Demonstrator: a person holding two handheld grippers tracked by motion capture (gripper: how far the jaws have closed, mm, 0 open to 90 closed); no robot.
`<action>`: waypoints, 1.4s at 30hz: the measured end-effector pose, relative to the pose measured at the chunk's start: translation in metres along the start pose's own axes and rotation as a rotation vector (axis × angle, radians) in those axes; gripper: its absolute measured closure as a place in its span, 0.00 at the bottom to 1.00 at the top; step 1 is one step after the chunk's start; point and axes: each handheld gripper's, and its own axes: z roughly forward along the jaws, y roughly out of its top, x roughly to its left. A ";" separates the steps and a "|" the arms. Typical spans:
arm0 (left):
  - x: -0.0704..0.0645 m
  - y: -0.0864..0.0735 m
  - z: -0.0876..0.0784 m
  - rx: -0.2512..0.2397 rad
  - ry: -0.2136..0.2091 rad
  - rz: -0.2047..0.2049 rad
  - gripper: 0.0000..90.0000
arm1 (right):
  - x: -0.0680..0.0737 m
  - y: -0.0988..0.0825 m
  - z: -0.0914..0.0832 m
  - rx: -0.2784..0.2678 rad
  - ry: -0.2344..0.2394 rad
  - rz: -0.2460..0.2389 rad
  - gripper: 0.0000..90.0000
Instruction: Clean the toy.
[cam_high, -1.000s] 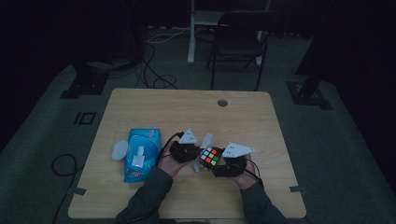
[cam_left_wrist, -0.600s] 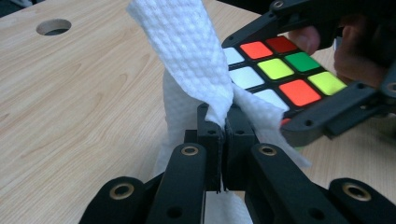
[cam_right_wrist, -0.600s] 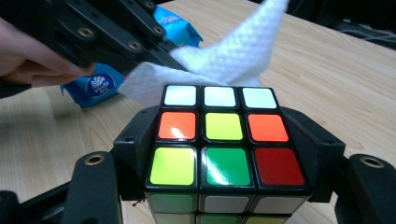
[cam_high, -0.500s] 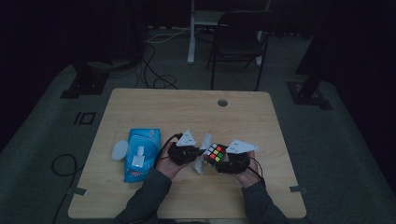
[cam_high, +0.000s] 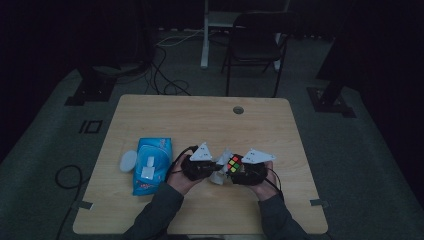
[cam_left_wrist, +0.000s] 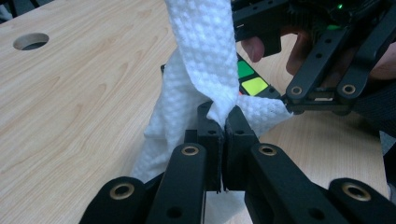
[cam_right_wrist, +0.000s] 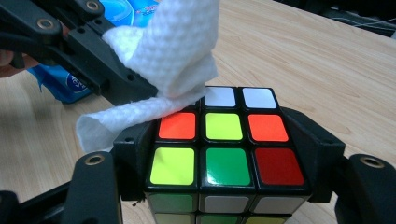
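Observation:
A scrambled puzzle cube (cam_right_wrist: 223, 150) sits clamped between the jaws of my right gripper (cam_right_wrist: 224, 154), its top face showing orange, yellow-green, green and red squares. My left gripper (cam_left_wrist: 223, 128) is shut on a white textured wipe (cam_left_wrist: 205, 70). The wipe (cam_right_wrist: 168, 60) drapes over the cube's far left corner and touches it. In the high view both grippers meet near the table's front middle, the left gripper (cam_high: 212, 170) and the right gripper (cam_high: 235, 167) with the cube (cam_high: 233, 163) and the wipe (cam_high: 220, 172) between the hands.
A blue pack of wet wipes (cam_high: 151, 165) lies left of the hands, with a white round lid (cam_high: 128, 160) beside it. The wooden table (cam_high: 200, 120) has a cable hole (cam_high: 238, 109) at the back. A chair (cam_high: 255, 45) stands beyond the table.
The two hands with cube and wipe have shifted slightly together; the wipe now lies against the cube's corner. Both grips are unchanged.

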 end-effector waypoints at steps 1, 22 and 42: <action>0.000 0.000 0.000 0.000 0.000 -0.001 0.99 | 0.000 0.000 0.000 -0.001 0.000 0.001 0.38; 0.003 -0.011 0.003 0.013 0.031 -0.017 0.99 | -0.001 -0.001 0.004 0.003 -0.027 0.032 0.38; -0.005 -0.016 0.018 0.053 0.034 -0.022 0.99 | -0.005 0.001 0.000 -0.052 -0.030 0.108 0.38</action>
